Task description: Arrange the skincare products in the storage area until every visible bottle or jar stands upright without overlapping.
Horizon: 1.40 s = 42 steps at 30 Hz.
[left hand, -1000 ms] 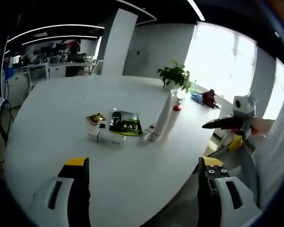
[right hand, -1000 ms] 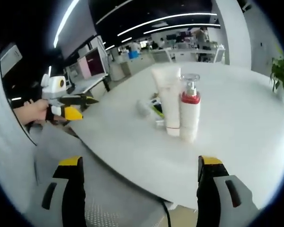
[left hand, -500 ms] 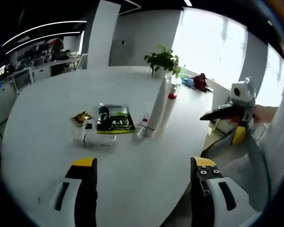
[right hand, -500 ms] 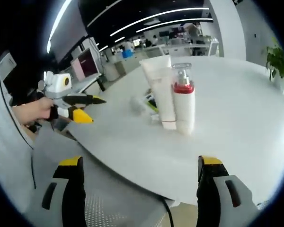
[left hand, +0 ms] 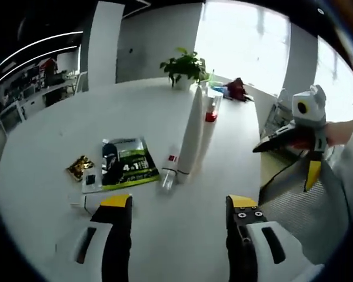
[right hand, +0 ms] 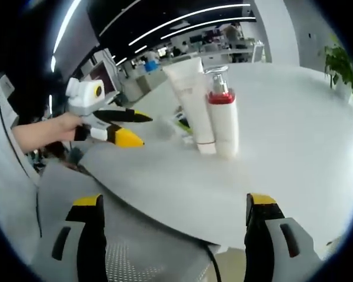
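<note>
Skincare on round white table (left hand: 59, 117): tall white tube (left hand: 190, 132) upright on its cap, white pump bottle with red collar (right hand: 223, 114) touching beside it. Small clear vial (left hand: 167, 178) lies at tube's base. Green-and-black sachet (left hand: 128, 164), gold packet (left hand: 80, 167) flat nearby. Left gripper (left hand: 177, 207) jaws apart, empty, above table edge. Right gripper (right hand: 172, 202) jaws apart, empty, short of table
</note>
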### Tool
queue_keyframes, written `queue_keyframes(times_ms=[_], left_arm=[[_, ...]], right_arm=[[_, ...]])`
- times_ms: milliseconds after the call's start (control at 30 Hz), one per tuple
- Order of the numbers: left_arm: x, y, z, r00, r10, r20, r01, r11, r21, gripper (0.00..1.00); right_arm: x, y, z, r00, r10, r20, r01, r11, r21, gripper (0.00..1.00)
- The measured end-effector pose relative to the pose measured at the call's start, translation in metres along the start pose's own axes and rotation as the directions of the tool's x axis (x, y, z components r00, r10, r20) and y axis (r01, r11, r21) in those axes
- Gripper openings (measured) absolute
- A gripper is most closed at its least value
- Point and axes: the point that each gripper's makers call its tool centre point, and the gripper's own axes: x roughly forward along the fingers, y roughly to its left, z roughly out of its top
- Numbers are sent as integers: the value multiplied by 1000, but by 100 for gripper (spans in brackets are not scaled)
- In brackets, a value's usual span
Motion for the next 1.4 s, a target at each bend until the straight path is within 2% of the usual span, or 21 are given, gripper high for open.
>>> queue_keyframes(times_ms=[300,467,600,733,833,1133,1400], left_arm=[[25,2,1,999,-20,-46,23,998,65,53],[40,6,-3,996,-11,-85,20,994,106,45],[53,17,-6,994,11,-111,6,988,153,37],[61,14,-4,992,17,-123,3,987,161,36],[67,21,-8,990,15,-141,8,987,158,34],[79,19,-14,988,8,-156,16,988,152,30],[87,25,-20,985,25,-171,6,985,174,19]], right_arm=[[-1,1,-1,1000,0,-3,0,1000,14,99],[-2,-6,-6,1000,-13,-5,13,999,36,99],[-1,-9,-4,1000,-20,-1,20,999,47,99],[0,-9,-4,1000,-22,-1,22,998,54,99],[1,-11,-3,1000,-22,-5,22,998,59,99],[3,-10,-6,1000,-21,-14,22,997,72,99],[1,-12,-6,1000,-23,-14,24,997,76,99]])
